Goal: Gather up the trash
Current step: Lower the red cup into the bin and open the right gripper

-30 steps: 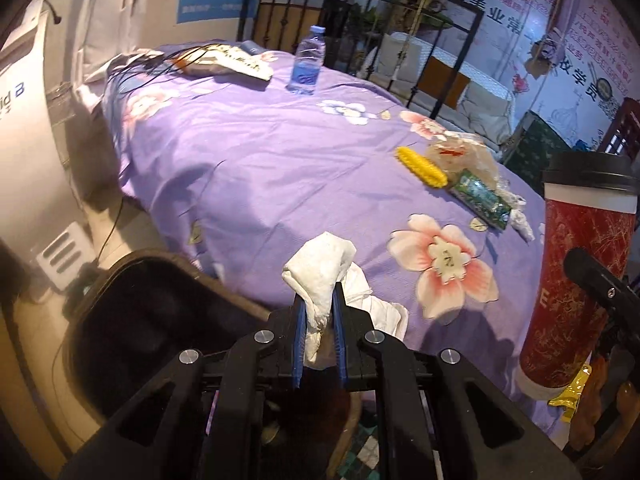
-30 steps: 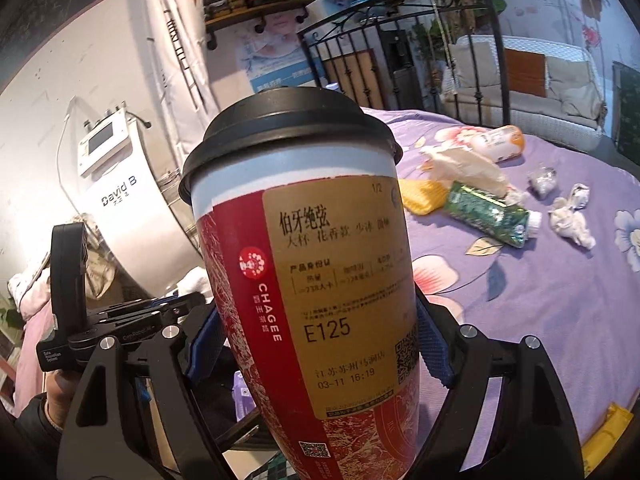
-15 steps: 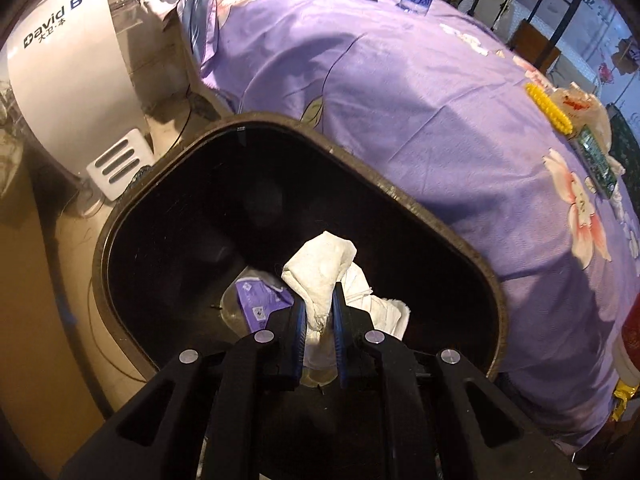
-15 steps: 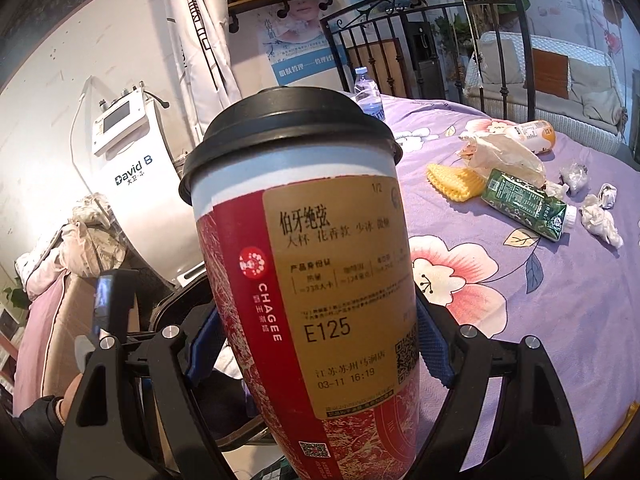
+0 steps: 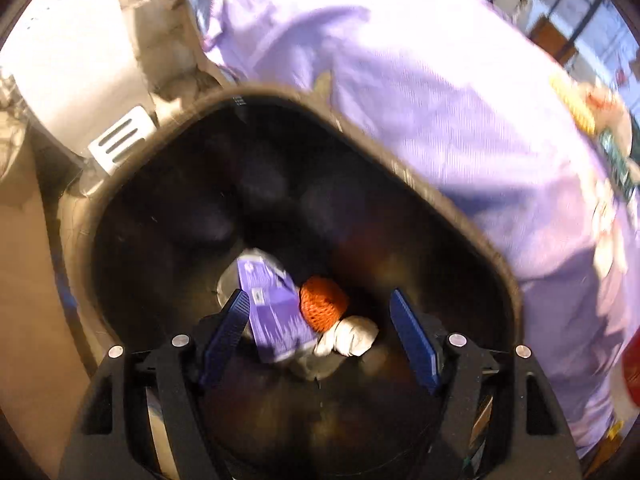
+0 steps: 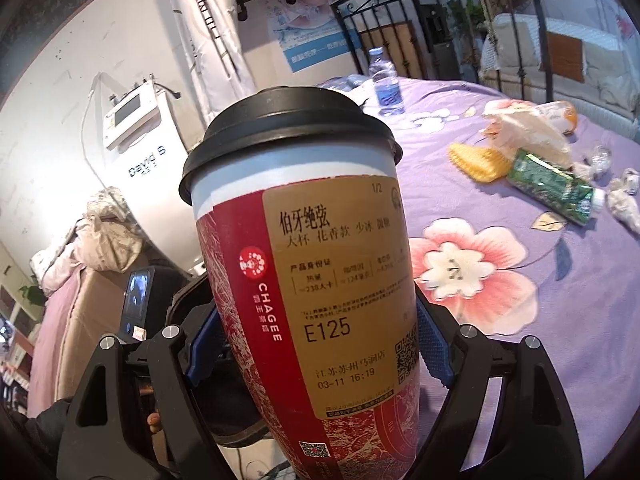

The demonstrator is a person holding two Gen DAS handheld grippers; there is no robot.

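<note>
Left tool (image 5: 320, 332) wide apart, holding nothing, over the black bin (image 5: 460, 216); crumpled tissue (image 5: 354, 336) lies inside beside orange net (image 5: 323, 303) and purple pack (image 5: 276, 314). Right tool (image 6: 316, 346) clamps red cup (image 6: 308, 280) upright beside the bed (image 6: 500, 280).

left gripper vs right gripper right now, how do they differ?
The left gripper is open and empty; the right gripper is shut on the cup. Left hangs over the trash bin, with a tissue wad lying inside; right is beside the bed. Both have blue pads.
</note>
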